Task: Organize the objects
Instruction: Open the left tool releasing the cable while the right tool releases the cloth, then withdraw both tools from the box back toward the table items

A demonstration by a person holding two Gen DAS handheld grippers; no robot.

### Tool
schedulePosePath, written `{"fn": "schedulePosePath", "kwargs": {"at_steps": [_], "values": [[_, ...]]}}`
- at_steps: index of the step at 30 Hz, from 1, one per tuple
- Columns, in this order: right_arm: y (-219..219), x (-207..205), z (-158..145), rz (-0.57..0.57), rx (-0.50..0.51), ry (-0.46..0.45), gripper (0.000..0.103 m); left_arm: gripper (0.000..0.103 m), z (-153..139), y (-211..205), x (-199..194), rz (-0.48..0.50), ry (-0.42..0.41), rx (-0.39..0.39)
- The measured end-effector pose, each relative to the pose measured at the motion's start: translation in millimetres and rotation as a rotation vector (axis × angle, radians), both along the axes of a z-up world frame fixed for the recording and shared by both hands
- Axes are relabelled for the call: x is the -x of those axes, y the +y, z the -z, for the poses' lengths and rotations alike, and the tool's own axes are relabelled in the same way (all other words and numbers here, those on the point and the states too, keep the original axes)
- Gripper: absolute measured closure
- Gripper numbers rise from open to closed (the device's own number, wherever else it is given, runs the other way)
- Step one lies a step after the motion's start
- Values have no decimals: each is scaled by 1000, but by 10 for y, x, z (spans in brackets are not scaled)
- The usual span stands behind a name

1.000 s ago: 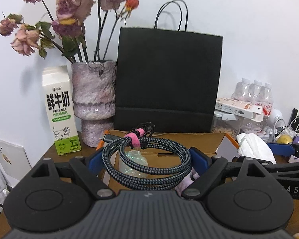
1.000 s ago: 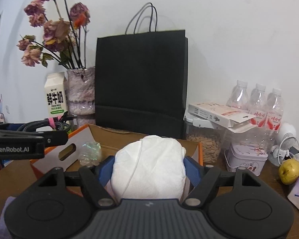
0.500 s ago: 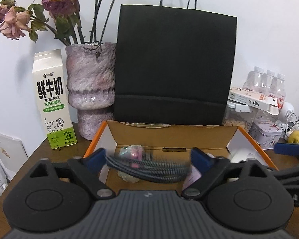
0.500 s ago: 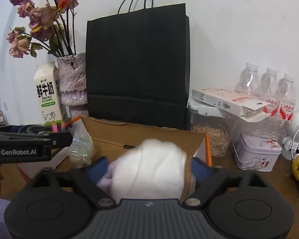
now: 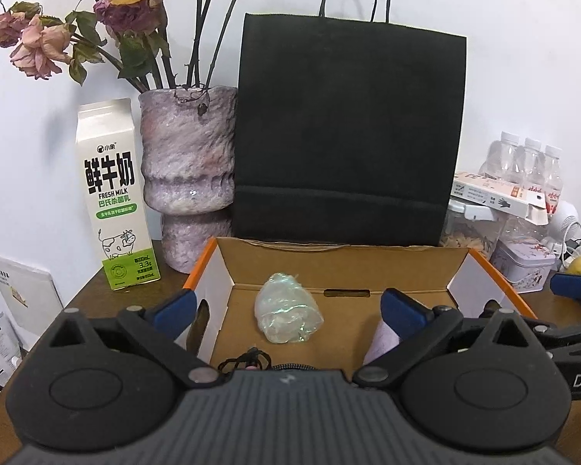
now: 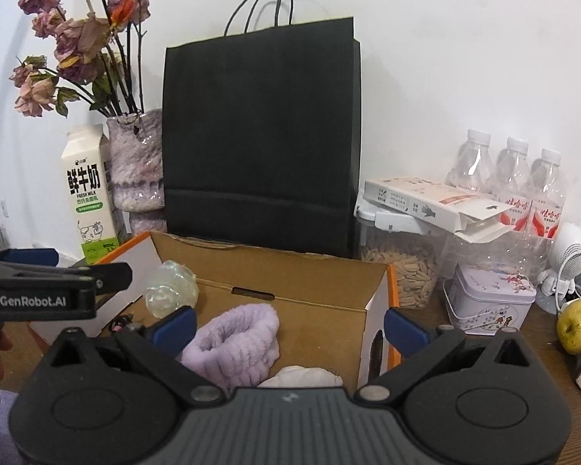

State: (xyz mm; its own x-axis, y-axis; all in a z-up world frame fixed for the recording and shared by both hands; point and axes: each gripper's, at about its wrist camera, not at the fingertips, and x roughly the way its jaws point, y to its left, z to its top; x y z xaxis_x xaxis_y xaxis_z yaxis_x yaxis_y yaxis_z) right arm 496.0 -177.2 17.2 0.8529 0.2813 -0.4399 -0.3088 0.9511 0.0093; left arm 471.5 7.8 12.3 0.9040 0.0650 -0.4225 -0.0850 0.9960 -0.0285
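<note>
An open cardboard box with orange edges stands on the table. My left gripper is open and empty over the box. The coiled braided cable lies in the box, mostly hidden under the gripper body. A clear crumpled plastic bundle lies on the box floor. My right gripper is open and empty above the box's right part. Below it lie a purple fuzzy band and the white pouch, partly hidden by the gripper body.
A black paper bag stands behind the box. A vase with dried roses and a milk carton stand at the left. At the right are water bottles, a seed jar, a tin and a yellow fruit.
Both grippers moved forward over the box and opened. The left let go of the cable, the right let go of the white pouch; both now lie in the box.
</note>
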Motion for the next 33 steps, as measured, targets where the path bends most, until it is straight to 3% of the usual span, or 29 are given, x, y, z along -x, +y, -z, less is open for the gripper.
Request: {"fn": "schedulePosePath", "kwargs": {"at_steps": [17, 33], "values": [[-49, 641, -289, -44, -6, -100, 0, 0, -175, 61, 603, 10, -72, 23], [-126, 1392, -215, -42, 27, -101, 0, 0, 13, 233, 1293, 17, -42, 5]]}}
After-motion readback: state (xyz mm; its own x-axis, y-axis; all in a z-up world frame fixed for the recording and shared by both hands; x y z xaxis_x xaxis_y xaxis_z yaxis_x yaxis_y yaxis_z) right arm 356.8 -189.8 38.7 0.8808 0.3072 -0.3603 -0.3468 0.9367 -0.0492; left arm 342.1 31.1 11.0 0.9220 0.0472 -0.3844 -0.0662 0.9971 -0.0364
